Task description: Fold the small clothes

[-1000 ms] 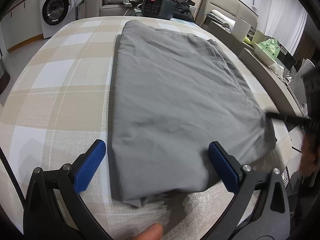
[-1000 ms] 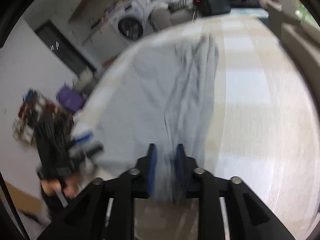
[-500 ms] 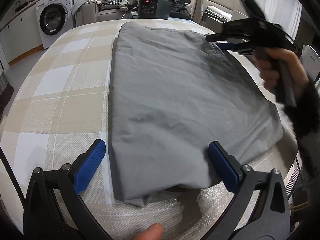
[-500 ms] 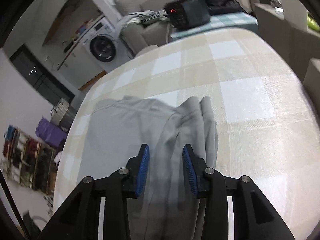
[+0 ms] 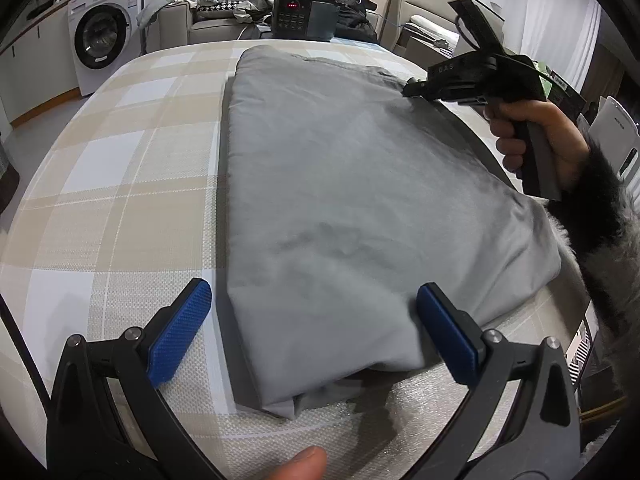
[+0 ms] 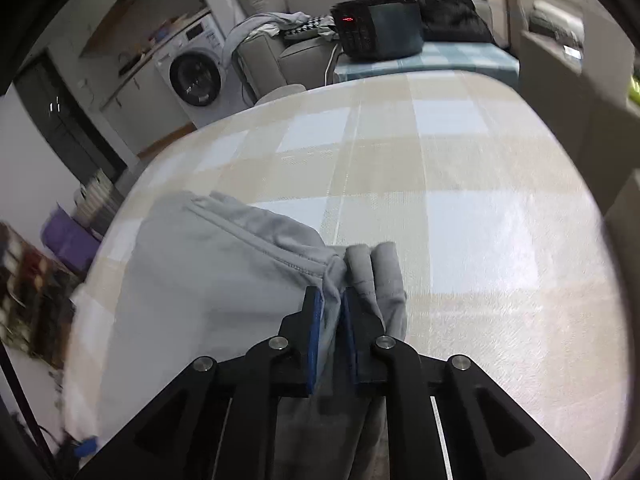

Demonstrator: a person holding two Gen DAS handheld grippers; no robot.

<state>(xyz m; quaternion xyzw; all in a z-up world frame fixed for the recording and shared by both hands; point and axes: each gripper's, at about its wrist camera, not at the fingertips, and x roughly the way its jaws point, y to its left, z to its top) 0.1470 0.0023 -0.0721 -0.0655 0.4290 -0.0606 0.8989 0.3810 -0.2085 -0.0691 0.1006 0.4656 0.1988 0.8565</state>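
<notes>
grey garment (image 6: 224, 280) between right gripper (image 6: 331, 300) jaws

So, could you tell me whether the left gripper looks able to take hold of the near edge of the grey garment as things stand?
Probably yes: the left gripper is open, its pads astride the near end of the grey garment, with nothing between them and the cloth.

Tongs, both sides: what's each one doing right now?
Left tongs: open, straddling the near edge of the gray garment.
Right tongs: shut on the garment's far corner.
</notes>
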